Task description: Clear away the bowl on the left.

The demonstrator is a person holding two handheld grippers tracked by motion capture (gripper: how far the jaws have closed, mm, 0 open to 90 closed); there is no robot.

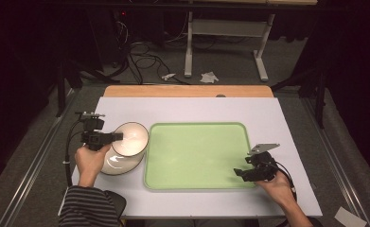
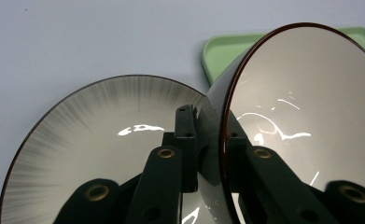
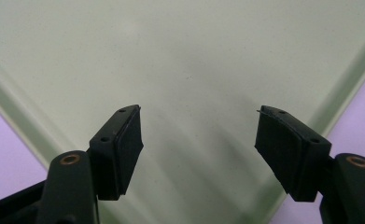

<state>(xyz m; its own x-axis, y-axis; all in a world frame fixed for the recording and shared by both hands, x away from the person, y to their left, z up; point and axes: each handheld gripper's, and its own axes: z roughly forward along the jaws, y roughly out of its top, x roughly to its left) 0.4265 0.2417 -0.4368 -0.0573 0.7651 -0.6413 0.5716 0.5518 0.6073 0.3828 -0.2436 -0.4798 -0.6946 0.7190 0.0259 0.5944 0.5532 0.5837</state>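
White surface gleaming; left gripper [image 2: 208, 140] is pinching the glossy, breakable bowl [image 1: 130, 138] by its slick rim above the plate [image 1: 118, 164]; right gripper [image 3: 199, 140] is hovering open, empty.

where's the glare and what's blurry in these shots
Left gripper view: bright streaks of glare on the held bowl and on the plate below; the near tongs are soft. Right gripper view: even light on the tray, soft shadows under the tongs. High view: dark surroundings, lit table.
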